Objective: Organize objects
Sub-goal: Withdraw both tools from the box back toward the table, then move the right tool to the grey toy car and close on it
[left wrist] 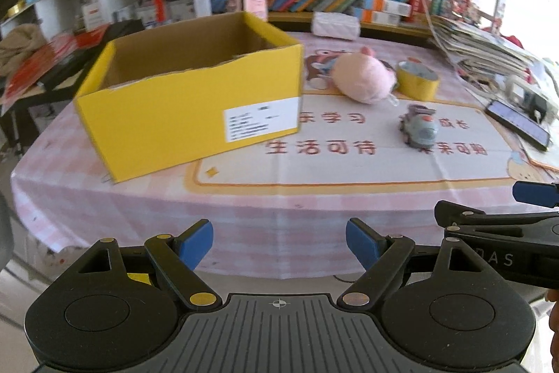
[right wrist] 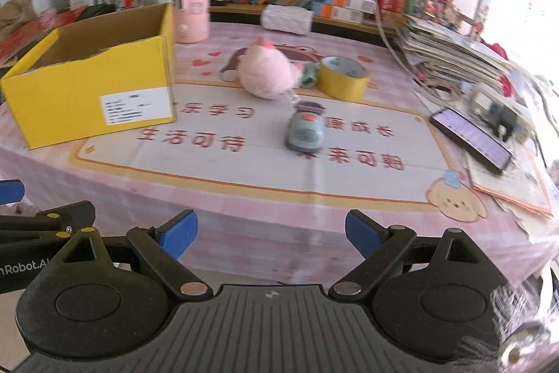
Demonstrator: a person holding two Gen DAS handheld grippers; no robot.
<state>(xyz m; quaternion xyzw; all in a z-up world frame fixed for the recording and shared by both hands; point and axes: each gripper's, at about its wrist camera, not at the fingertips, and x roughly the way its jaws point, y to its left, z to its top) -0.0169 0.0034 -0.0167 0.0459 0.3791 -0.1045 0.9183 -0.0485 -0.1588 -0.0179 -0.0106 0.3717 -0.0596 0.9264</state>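
An open yellow cardboard box (left wrist: 188,114) (right wrist: 94,93) stands on the left of the table. A pink plush toy (left wrist: 363,77) (right wrist: 267,72), a yellow tape roll (left wrist: 417,81) (right wrist: 342,79) and a grey toy car (left wrist: 419,126) (right wrist: 305,130) lie to its right. My left gripper (left wrist: 279,242) is open and empty, off the table's front edge. My right gripper (right wrist: 270,233) is open and empty, also before the front edge, and shows at the right of the left wrist view (left wrist: 524,226).
A pink checked cloth with a printed mat (right wrist: 279,170) covers the table. A phone (right wrist: 471,138) and a paper stack (right wrist: 454,55) lie at the right. A pink canister (right wrist: 191,7) and a tissue pack (right wrist: 287,18) stand at the back, before bookshelves.
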